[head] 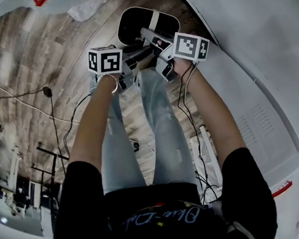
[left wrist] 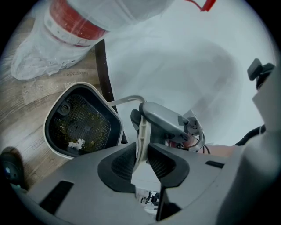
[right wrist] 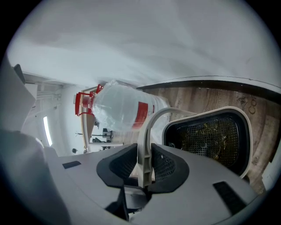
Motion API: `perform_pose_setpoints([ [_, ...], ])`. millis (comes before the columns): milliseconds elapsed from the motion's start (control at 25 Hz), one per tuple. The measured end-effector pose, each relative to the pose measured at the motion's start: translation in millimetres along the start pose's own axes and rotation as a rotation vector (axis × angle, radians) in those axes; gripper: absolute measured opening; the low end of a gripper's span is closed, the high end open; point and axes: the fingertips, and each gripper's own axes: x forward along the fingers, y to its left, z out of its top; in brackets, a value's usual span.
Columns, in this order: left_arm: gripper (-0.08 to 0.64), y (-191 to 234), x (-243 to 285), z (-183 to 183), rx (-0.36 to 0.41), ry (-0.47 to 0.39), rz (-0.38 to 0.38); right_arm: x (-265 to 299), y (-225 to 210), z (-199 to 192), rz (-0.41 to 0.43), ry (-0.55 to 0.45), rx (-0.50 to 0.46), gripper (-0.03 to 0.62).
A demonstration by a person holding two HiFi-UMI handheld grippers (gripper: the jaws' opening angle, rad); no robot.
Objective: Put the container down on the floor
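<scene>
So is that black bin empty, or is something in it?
Not empty: yellowish crumbs and a white scrap lie on the mesh bottom of the container.

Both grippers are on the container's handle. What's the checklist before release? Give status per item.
1. Left gripper fingers on the handle: ok, the handle sits between them.
2. Right gripper fingers on the handle: ok, it is between them too.
3. Container upright with its opening up: ok.
4. Container's base resting on the floor: cannot tell, the underside is hidden.
5. Wrapped jug apart from the container: ok.
</scene>
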Motion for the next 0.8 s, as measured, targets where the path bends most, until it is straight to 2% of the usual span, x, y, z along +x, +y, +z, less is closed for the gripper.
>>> perform_pose_setpoints([
  [240,0.071,6,-5,-7,0.015,0.026,0.045,3,5,-10,-0.011,0.042,-0.025,0.13],
  [360,0.074,10,-9,-8,0.039,0.031,0.076,3,5,-12,-0.037,0.057,-0.058,0.133],
  [600,0.091,26,-33,5,0.041,-0.037,0.157,-1,7,-7,-0.053,0.039,-0.059,0.133],
  [800,0.115,38,-45,9,0.088,-0.023,0.232,-5,9,-7,-0.054,0.012,-0.041,0.133],
])
